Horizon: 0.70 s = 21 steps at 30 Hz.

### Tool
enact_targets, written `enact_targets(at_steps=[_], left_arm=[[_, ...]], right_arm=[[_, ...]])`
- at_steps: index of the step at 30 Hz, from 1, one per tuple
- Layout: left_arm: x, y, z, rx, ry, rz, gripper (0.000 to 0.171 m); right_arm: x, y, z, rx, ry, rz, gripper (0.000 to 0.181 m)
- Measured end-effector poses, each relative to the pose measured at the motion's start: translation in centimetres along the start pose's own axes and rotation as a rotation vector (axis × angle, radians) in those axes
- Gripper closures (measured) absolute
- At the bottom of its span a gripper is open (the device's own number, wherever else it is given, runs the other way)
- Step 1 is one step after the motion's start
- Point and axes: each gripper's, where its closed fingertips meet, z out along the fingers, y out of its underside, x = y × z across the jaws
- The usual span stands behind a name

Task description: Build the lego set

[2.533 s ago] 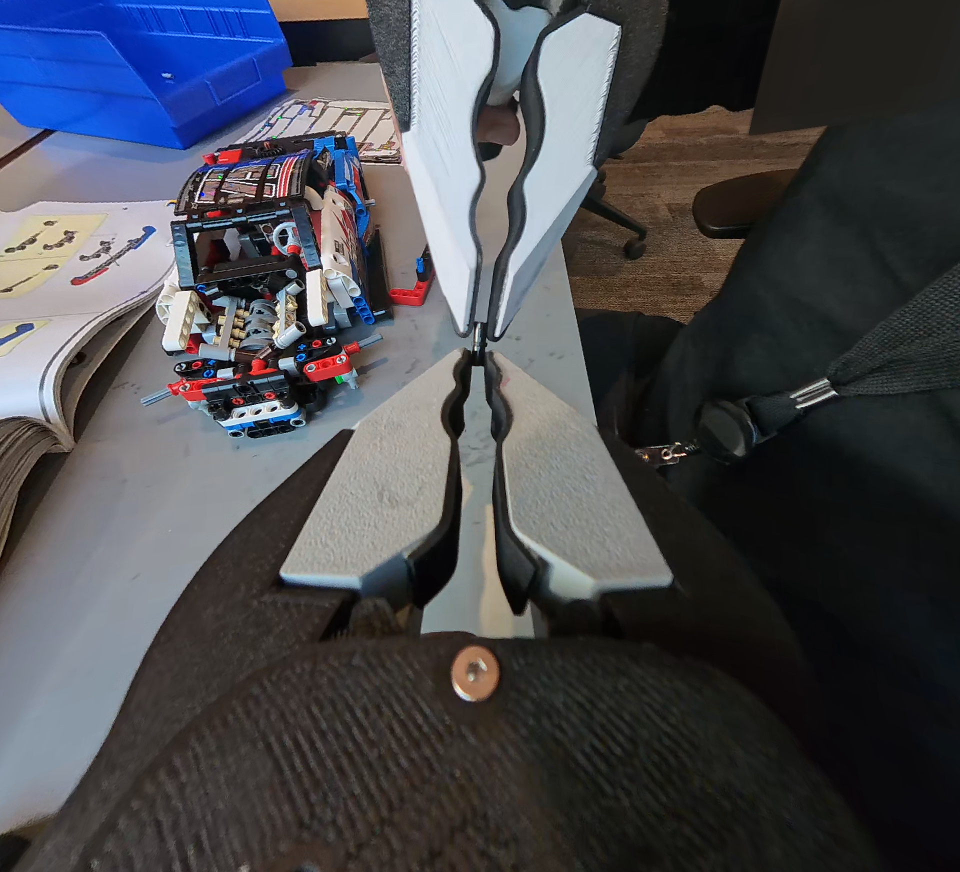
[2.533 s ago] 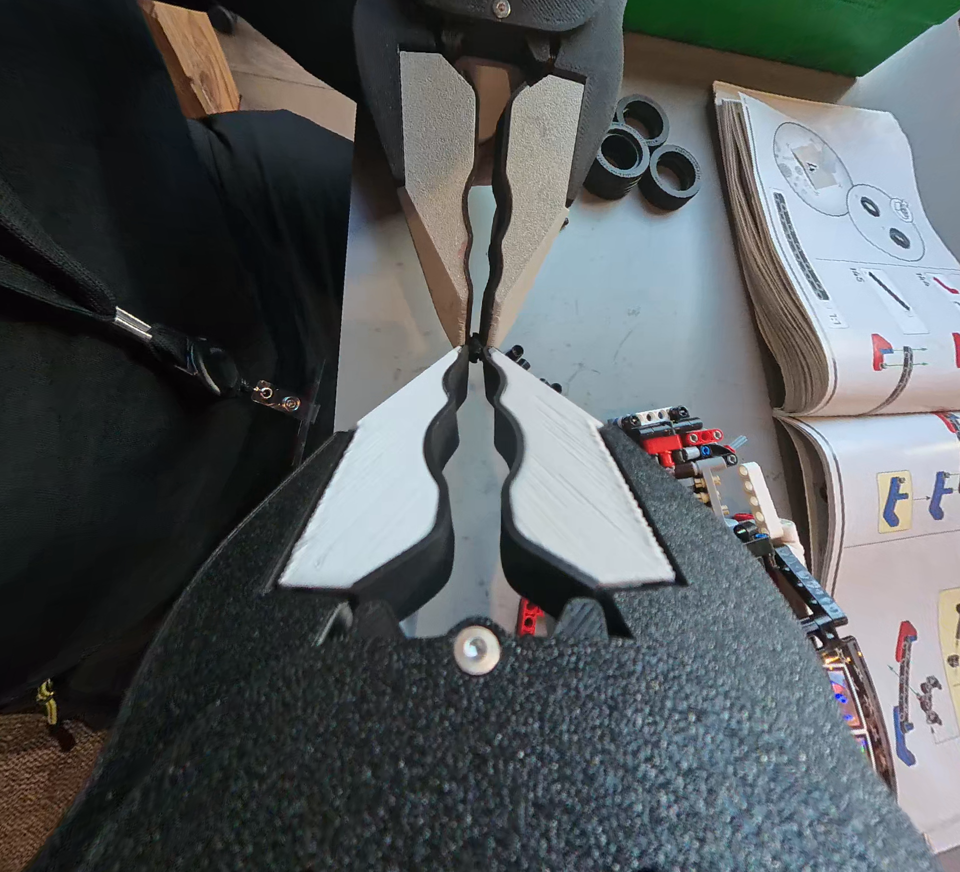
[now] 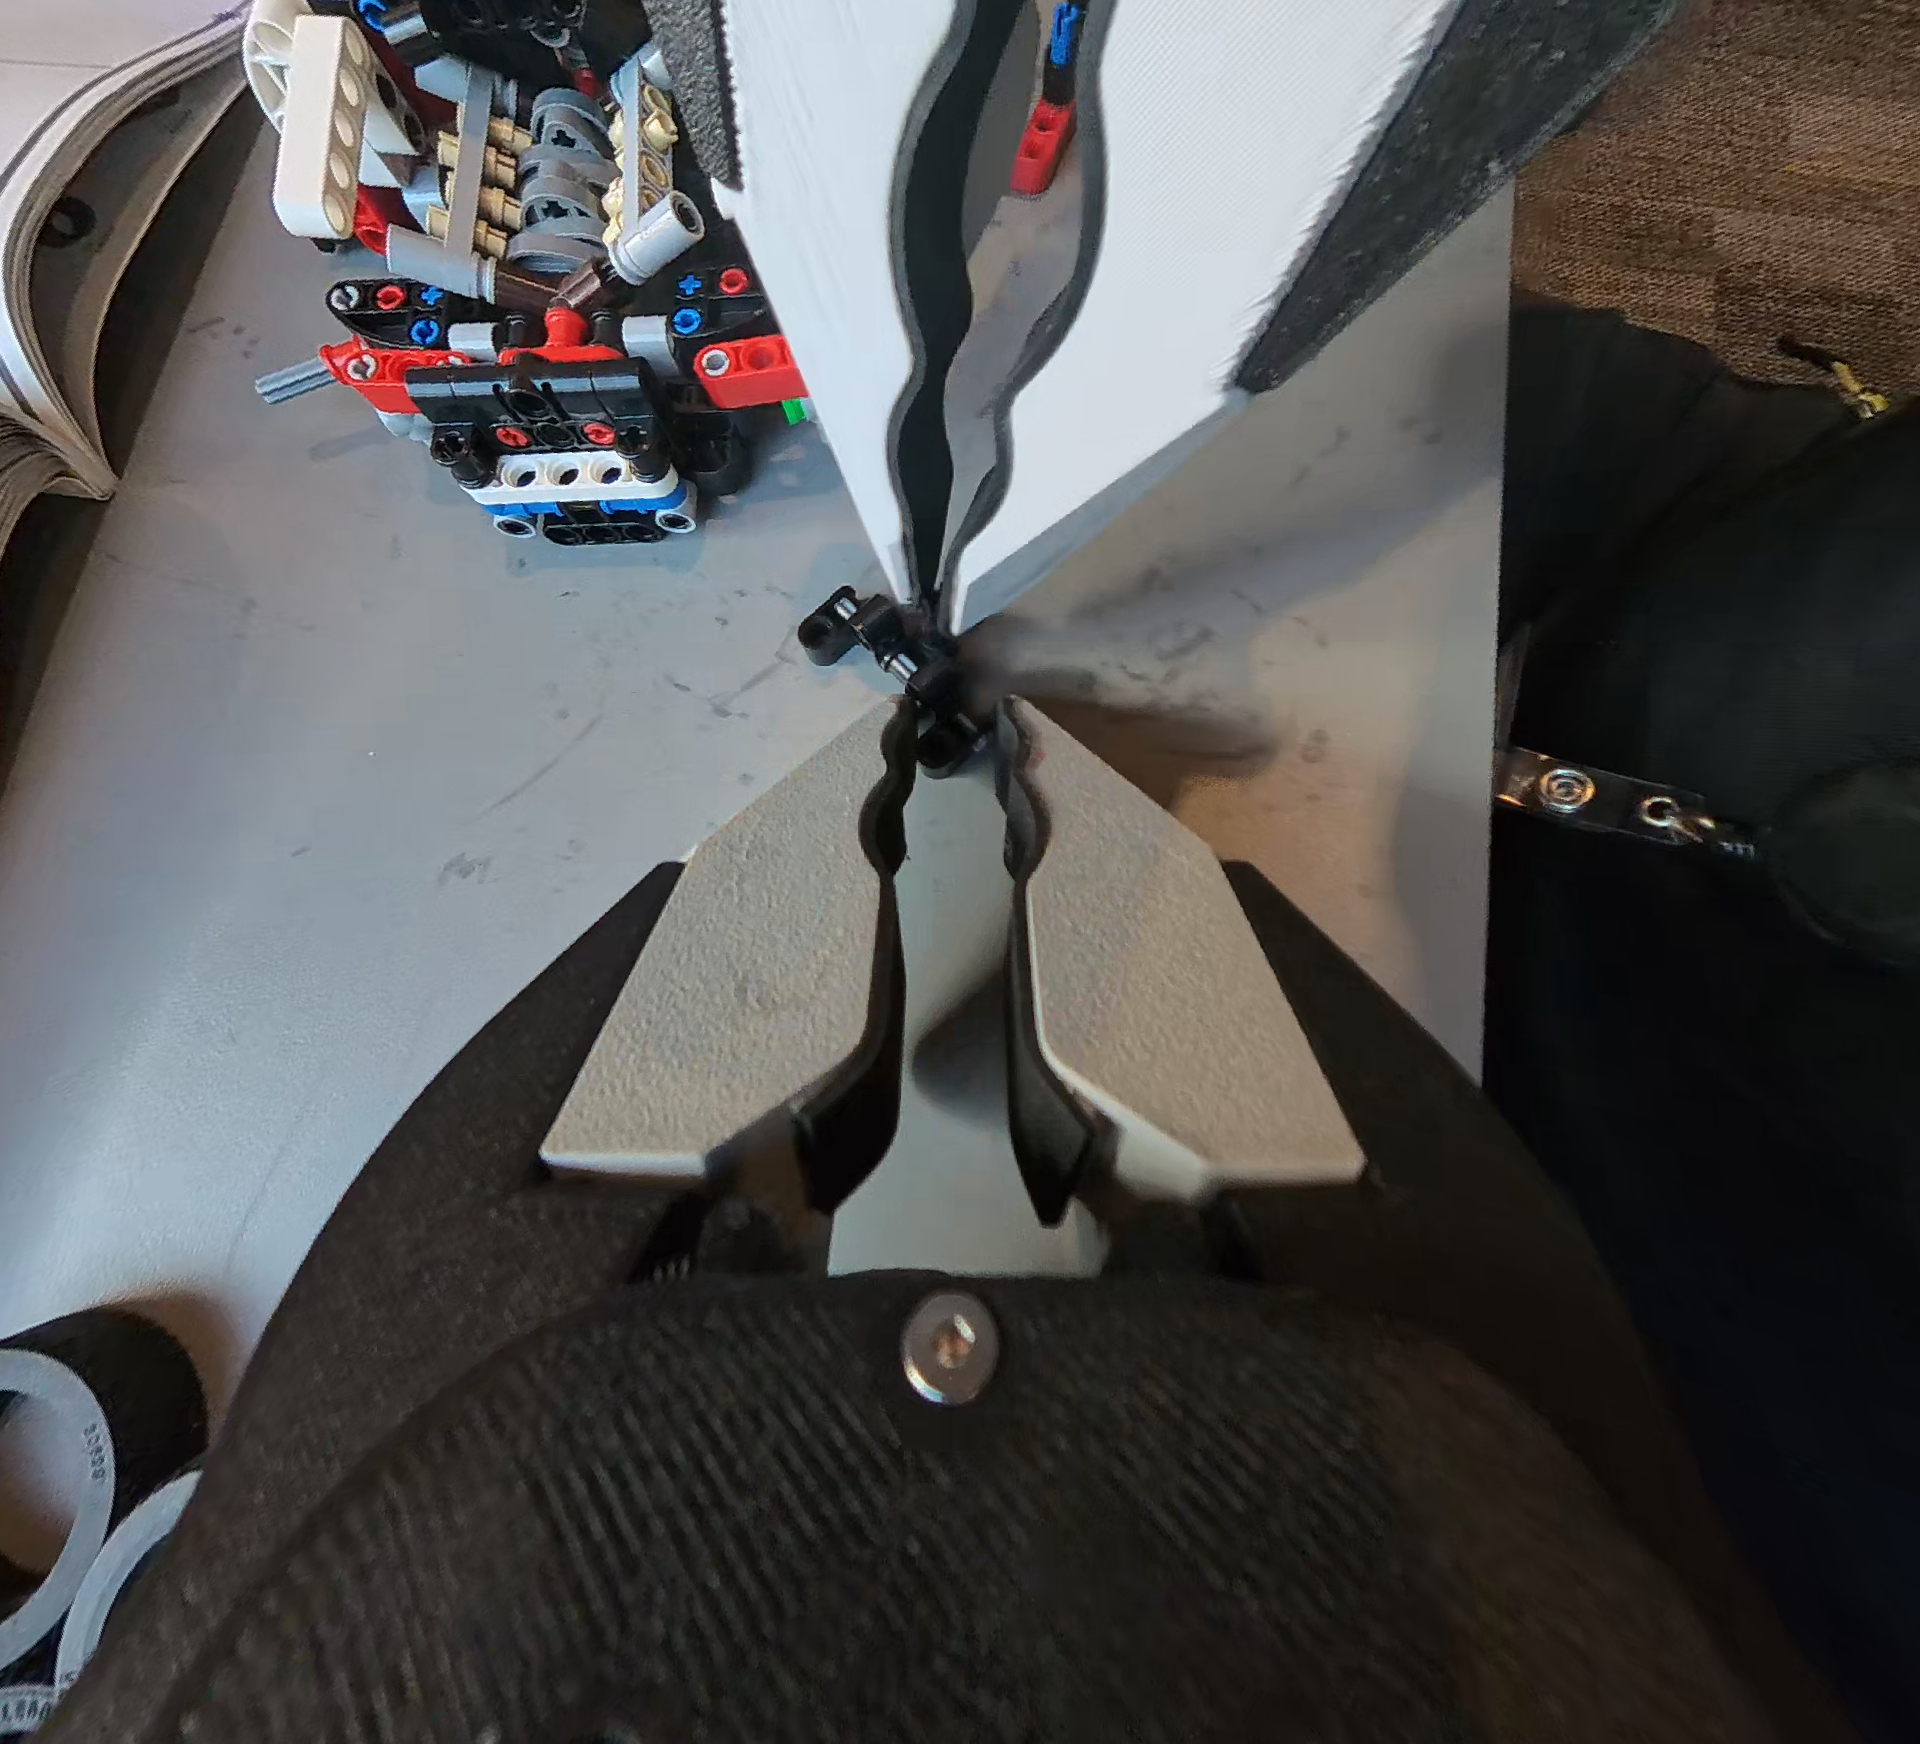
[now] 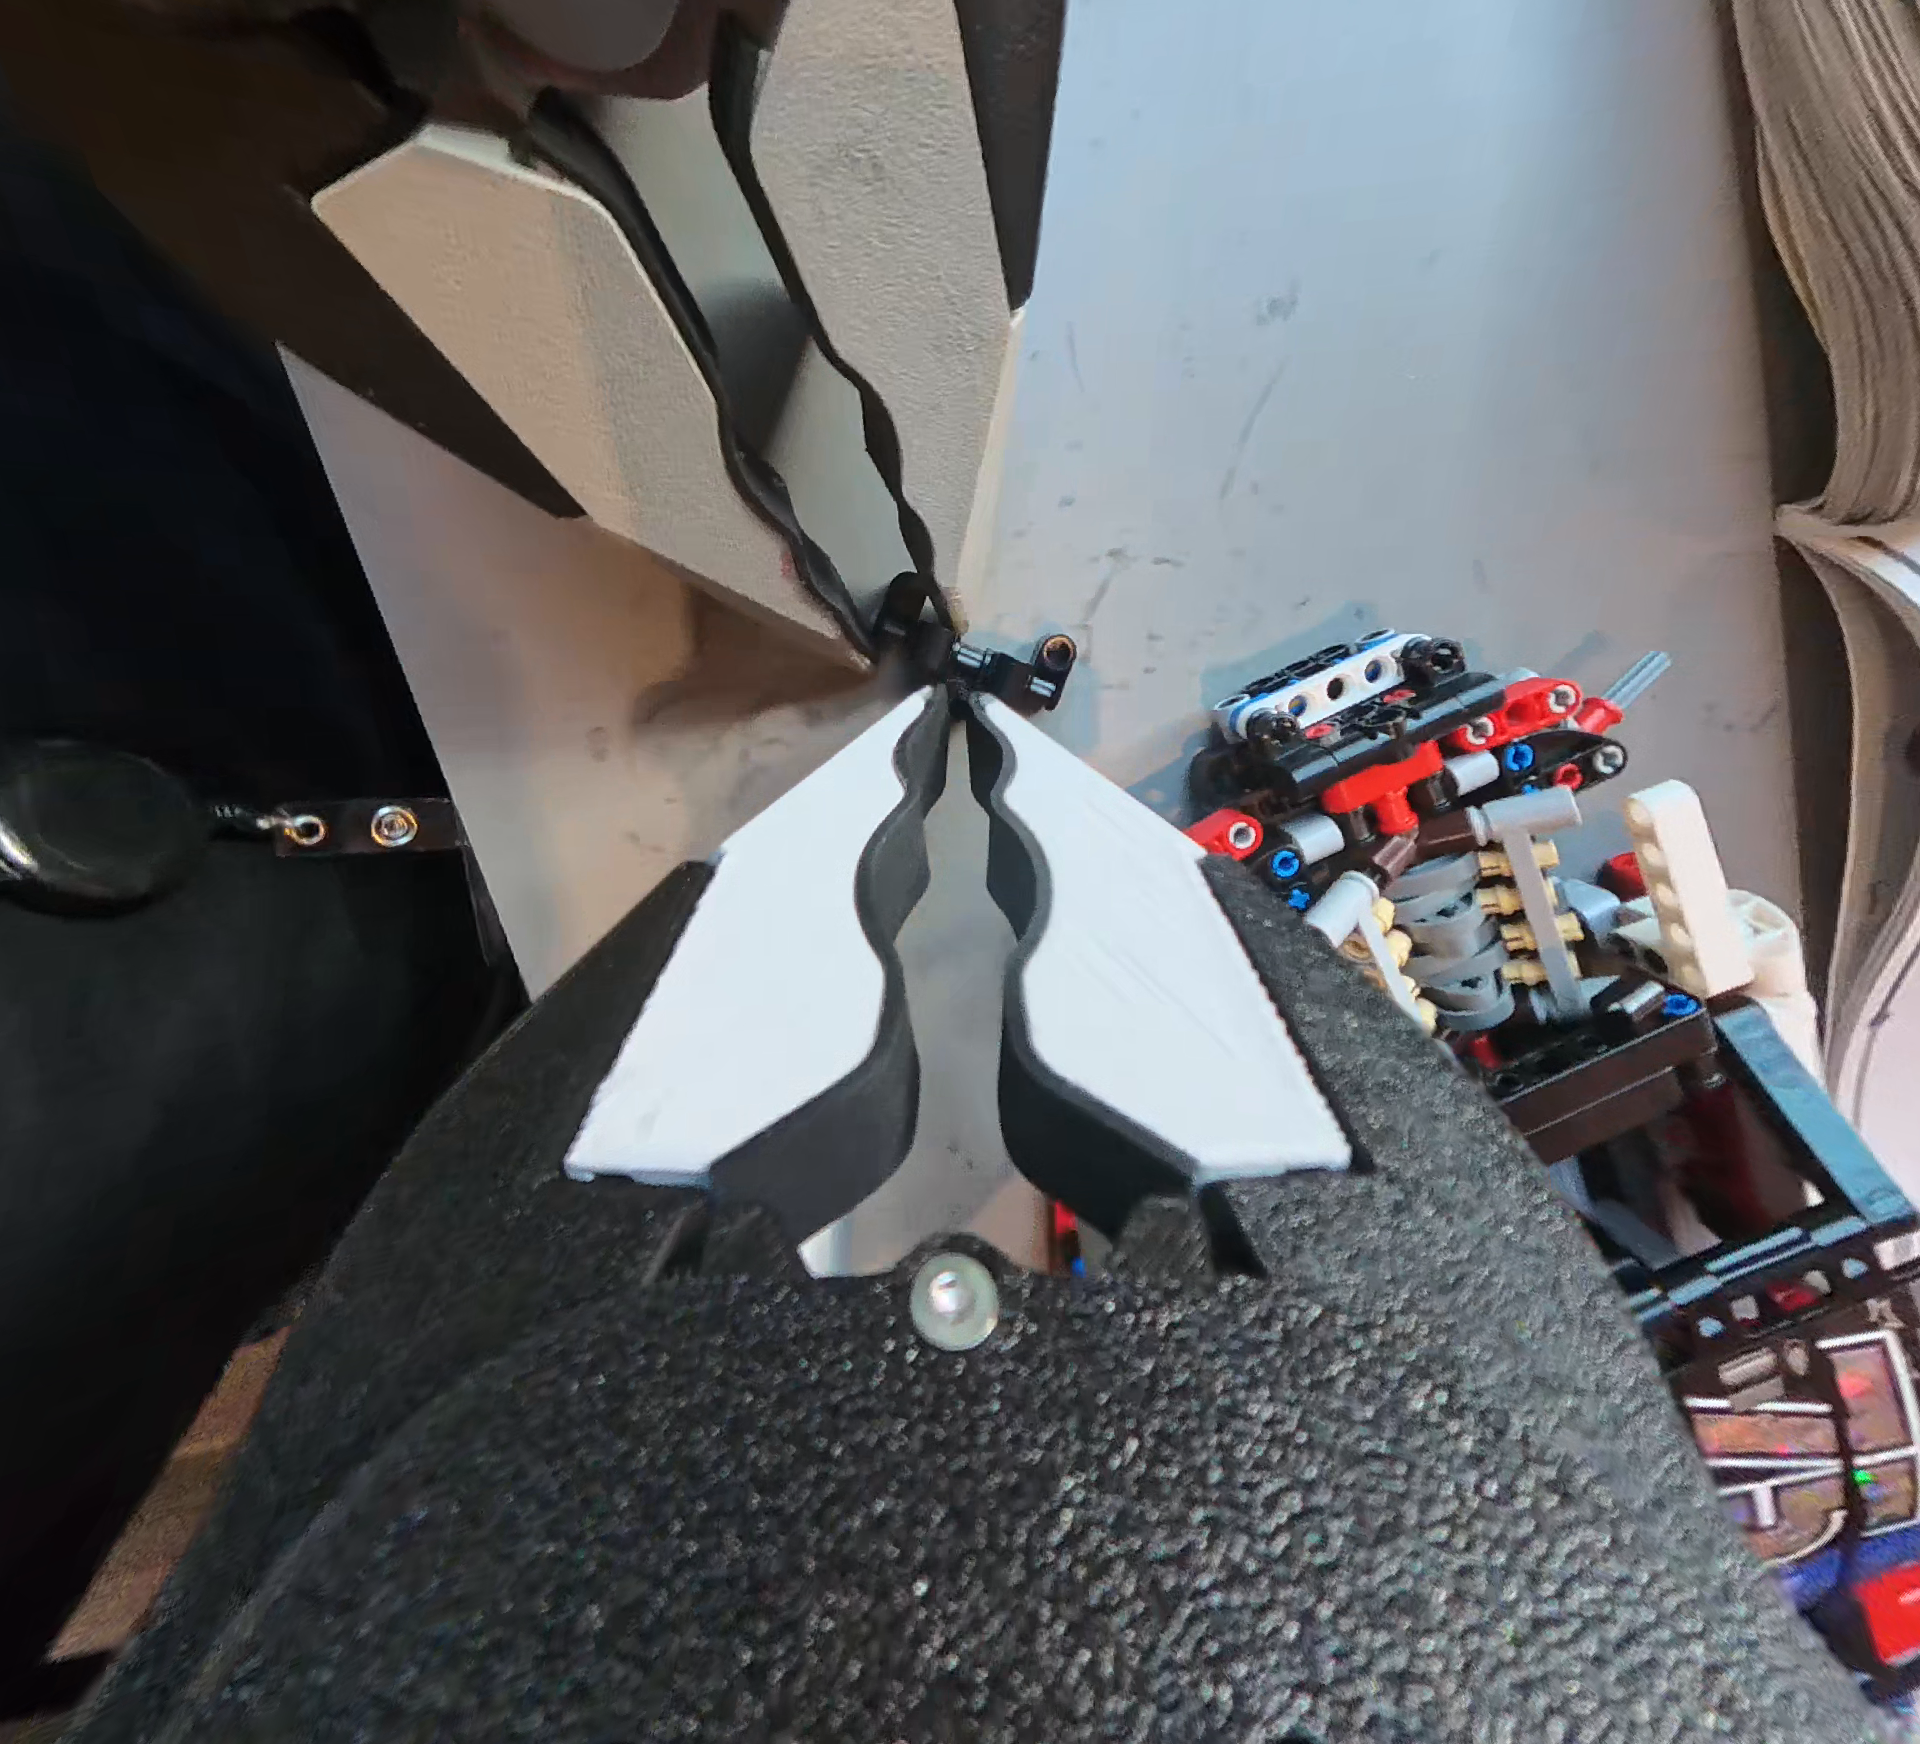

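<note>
Two grippers, our left gripper (image 3: 948,726) and right gripper (image 4: 951,707), meet tip to tip above the table (image 3: 312,811), both clenched on a small black connector assembly (image 3: 883,655), joining it before carrying it left to the car model (image 3: 520,240).

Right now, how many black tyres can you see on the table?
2. The first tyre lies at the lower-left edge of the left wrist view; the second tyre sits just below it. Both are cut off by the frame, so more may be hidden.
</note>
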Motion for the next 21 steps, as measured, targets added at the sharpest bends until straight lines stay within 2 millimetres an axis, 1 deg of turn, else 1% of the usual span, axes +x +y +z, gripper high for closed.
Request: enact_targets(at_steps=[4,5,7,9,11,15,18,19,21], left_arm=[[-0.11,0.01,0.0,0.0,-0.006,-0.004,0.16],[-0.13,0.01,0.0,0.0,-0.006,-0.005,0.159],[-0.16,0.01,0.0,0.0,-0.008,-0.006,0.159],[-0.15,0.01,0.0,0.0,-0.011,-0.004,0.159],[-0.16,0.01,0.01,0.001,-0.006,-0.012,0.159],[-0.32,0.01,-0.01,0.001,-0.004,-0.028,0.159],[-0.51,0.03,-0.03,0.0,-0.023,-0.023,0.159],[-0.48,0.01,-0.01,0.002,-0.021,-0.023,0.159],[-0.58,0.03,-0.01,0.001,-0.028,-0.024,0.159]], right_arm=[[0.06,-0.11,0.07,-0.025,-0.009,-0.153,0.178],[0.06,-0.17,0.09,-0.019,-0.023,-0.164,0.178],[0.08,-0.3,0.14,-0.014,-0.051,-0.145,0.178],[0.05,-0.51,0.25,0.007,-0.07,-0.084,0.178],[0.05,-0.13,0.1,0.037,-0.088,-0.017,0.178],[0.15,0.07,0.13,0.044,-0.058,-0.074,0.178],[0.31,-0.16,0.27,0.018,-0.002,-0.202,0.178],[0.4,0.07,0.45,0.003,-0.012,-0.198,0.178],[0.49,-0.06,0.79,-0.003,-0.066,-0.123,0.179]])
